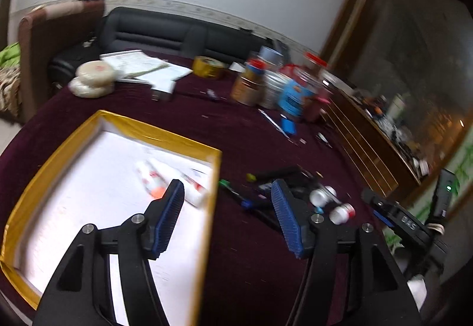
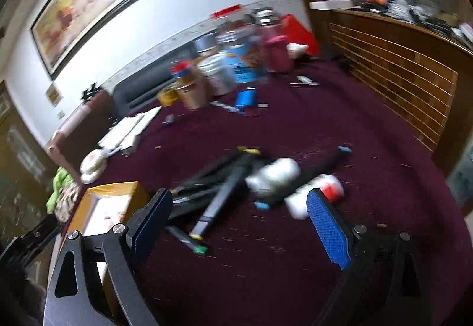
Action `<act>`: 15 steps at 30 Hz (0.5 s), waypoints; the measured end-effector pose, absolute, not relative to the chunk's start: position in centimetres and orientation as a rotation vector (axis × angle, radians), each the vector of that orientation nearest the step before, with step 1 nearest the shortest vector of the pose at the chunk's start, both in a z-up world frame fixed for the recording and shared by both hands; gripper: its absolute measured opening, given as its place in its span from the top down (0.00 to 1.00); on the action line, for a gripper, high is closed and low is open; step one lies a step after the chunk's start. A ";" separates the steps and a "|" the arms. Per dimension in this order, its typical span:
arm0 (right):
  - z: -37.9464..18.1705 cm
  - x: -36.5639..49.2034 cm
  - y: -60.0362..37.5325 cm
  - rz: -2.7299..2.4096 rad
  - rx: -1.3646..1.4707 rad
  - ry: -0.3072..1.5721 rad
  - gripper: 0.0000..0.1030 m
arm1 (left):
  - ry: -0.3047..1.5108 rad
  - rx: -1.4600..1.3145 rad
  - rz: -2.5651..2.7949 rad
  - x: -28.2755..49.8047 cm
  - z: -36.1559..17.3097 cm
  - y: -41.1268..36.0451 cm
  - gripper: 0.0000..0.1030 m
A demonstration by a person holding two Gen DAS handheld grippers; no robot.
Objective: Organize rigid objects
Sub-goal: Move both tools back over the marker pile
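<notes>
A shallow gold-rimmed box (image 1: pixel 165 130) with a white floor lies on the dark red tablecloth; two white tubes (image 1: pixel 168 178) lie inside it. Its corner also shows in the right wrist view (image 2: pixel 118 187). To its right lies a pile of black markers (image 1: pixel 278 175) and small white bottles (image 1: pixel 322 195); the markers (image 2: pixel 218 187) and bottles (image 2: pixel 275 172) sit just ahead of my right gripper. My left gripper (image 1: pixel 227 193) is open and empty, straddling the box's right wall. My right gripper (image 2: pixel 239 201) is open and empty, just short of the pile.
Jars, tins and a blue can (image 1: pixel 292 95) crowd the table's far side, with a tape roll (image 1: pixel 207 67), papers (image 1: pixel 142 65) and round packets (image 1: pixel 94 77). A wooden slatted cabinet (image 2: pixel 393 74) borders the right. A sofa (image 1: pixel 165 33) stands behind.
</notes>
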State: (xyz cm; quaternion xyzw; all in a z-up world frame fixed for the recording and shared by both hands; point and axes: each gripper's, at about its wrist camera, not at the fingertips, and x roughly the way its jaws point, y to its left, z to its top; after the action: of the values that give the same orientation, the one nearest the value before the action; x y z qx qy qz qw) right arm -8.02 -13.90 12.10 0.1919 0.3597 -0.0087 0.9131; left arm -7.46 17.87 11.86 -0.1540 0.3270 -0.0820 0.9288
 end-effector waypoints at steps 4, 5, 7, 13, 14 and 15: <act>12.4 -10.5 -17.3 -0.083 0.392 0.697 0.13 | 0.689 -0.262 -0.227 -8.1 12.1 14.0 0.42; 12.7 -10.9 -17.8 -0.100 0.381 0.679 0.13 | 0.695 -0.249 -0.239 -8.3 12.1 13.0 0.42; 13.2 -12.2 -19.2 -0.135 0.365 0.616 0.13 | 0.704 -0.231 -0.258 -8.6 12.1 11.3 0.42; 11.2 -11.4 -23.7 -0.172 0.436 0.621 0.13 | 0.757 -0.205 -0.310 -9.0 11.3 7.7 0.42; 10.6 -10.9 -24.2 -0.173 0.451 0.647 0.13 | 0.765 -0.202 -0.312 -9.1 11.1 7.5 0.42; 9.7 -10.1 -24.8 -0.170 0.477 0.681 0.14 | 0.772 -0.199 -0.313 -9.2 10.9 7.3 0.42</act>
State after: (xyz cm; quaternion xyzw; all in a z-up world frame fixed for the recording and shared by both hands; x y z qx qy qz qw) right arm -10.10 -24.75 9.71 0.2312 0.3303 -0.0826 0.9114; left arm -9.17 7.30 10.88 -0.0966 0.3744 -0.1517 0.9097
